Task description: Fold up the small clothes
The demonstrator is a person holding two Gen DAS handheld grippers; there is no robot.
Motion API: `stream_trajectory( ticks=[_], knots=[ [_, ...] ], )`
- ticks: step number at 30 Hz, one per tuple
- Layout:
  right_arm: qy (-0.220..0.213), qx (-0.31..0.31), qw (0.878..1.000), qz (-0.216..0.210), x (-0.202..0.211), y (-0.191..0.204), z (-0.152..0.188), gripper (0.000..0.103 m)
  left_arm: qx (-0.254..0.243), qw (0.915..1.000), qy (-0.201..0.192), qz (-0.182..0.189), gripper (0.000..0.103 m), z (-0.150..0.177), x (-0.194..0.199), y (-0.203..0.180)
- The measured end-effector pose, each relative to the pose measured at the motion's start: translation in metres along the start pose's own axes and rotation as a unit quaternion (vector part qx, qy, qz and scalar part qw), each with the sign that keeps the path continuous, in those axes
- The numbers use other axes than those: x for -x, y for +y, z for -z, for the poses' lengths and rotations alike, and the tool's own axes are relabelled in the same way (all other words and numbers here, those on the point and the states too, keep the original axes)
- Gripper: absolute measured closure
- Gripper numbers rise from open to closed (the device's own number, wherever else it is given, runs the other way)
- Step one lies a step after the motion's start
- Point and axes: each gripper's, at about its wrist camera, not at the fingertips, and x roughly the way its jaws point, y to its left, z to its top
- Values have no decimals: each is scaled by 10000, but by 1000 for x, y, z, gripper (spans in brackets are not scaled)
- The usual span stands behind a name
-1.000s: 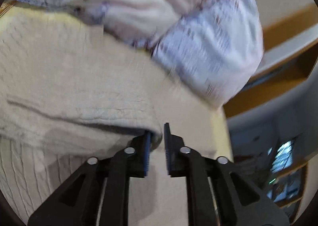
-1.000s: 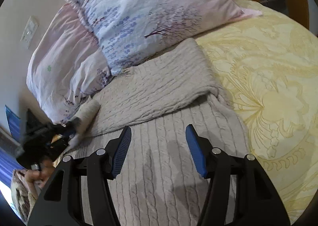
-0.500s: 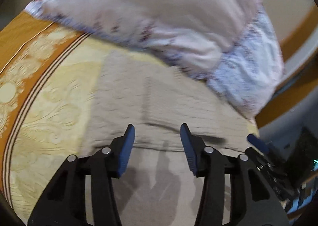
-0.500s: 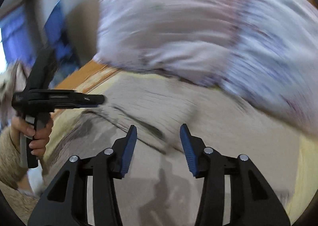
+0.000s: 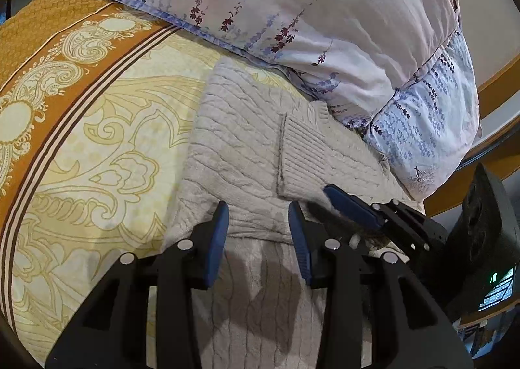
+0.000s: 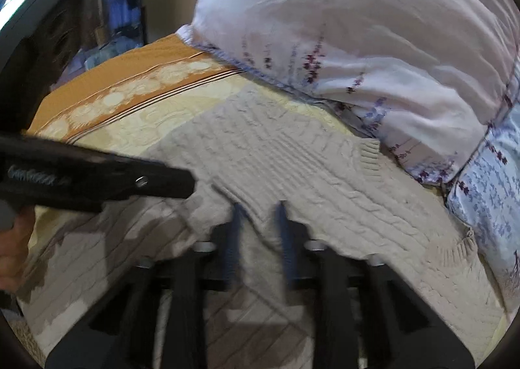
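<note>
A beige cable-knit sweater [image 5: 240,148] lies on the bed with both sleeves folded across its body; a ribbed cuff [image 5: 302,154] lies on top. It also shows in the right wrist view [image 6: 292,161]. My left gripper [image 5: 258,232] is open and empty, just above the lower edge of the folded sleeve. My right gripper [image 6: 258,232] is open with a narrower gap, blurred, its tips at the sleeve edge. In the left wrist view the right gripper [image 5: 354,206] comes in from the right beside the cuff. The left gripper [image 6: 136,180] shows at the left of the right wrist view.
The bedspread [image 5: 97,128] is yellow with an orange patterned border [image 5: 42,37]. Two floral pillows [image 5: 292,11] lie against the sweater's far edge; they also show in the right wrist view [image 6: 373,28]. A wooden bed frame [image 5: 497,83] is at the right.
My left gripper let go of the sleeve, opened and pulled back. My right gripper swung left over the sweater and narrowed its gap. Both sleeves now lie folded across the body.
</note>
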Motion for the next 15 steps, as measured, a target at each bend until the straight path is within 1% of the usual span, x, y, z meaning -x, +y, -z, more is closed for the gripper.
stream_trajectory(
  ticks=[2,3,5,7,8,10,11,12,13,14,15],
  knots=[
    [-142,-283,9994,-149,8,-9,1,97,5,10000,-10,6,64,0,0,0],
    [-316,-579,9977,-166,18,-20,3,97,8,10000,-17,3,64,0,-1,0],
    [-583,-959,9936,-149,37,-35,8,97,15,10000,-23,0,64,1,0,0],
    [-1027,-1549,9826,-56,68,-61,20,97,13,10000,-39,-15,63,1,0,0],
    [-1171,-1762,9774,10,78,-72,26,97,7,10000,-45,-20,62,1,0,-1],
    [-1574,-2513,9546,278,113,-104,53,97,-15,10000,-53,-28,60,2,0,-3],
    [-1669,-2792,9448,381,123,-115,64,97,-25,10000,-56,-23,57,2,0,-3],
    [-1773,-3301,9256,544,137,-132,88,97,-41,10000,-61,-17,56,2,0,-5],
    [-1774,-3722,9086,668,145,-145,109,97,-56,10000,-67,-23,54,2,0,-6],
    [-1681,-3992,8983,741,147,-154,123,97,-88,9999,-75,-26,50,2,0,-8],
    [-1419,-4351,8856,789,145,-166,146,97,-115,9999,-78,-30,49,2,-1,-10]
  ],
)
